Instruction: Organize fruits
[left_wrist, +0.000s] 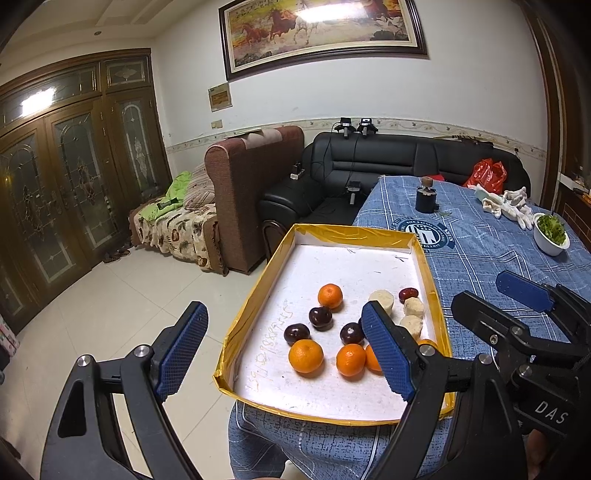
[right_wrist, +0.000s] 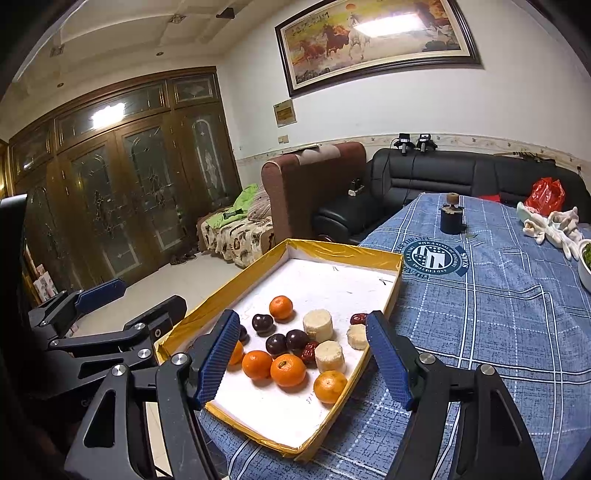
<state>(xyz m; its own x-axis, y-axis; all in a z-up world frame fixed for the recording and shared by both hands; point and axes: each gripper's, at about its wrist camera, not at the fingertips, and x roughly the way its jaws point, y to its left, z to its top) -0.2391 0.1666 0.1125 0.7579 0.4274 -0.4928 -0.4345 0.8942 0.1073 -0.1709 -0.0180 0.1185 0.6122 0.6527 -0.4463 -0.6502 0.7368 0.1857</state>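
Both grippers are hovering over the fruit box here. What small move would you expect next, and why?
Probably the right gripper dips onto the nearest orange. Its fingers stand open and empty just short of the yellow-rimmed box, where oranges, dark plums and pale cut rounds still lie mixed. The left gripper is also open and empty.

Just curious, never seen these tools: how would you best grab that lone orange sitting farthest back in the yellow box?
Probably take the far orange across its round middle, coming from above. It stands apart from the others, with bare tray floor to its left and behind it, so the pads have room. A dark plum sits just in front, so avoid closing front to back. Either open claw could do it.
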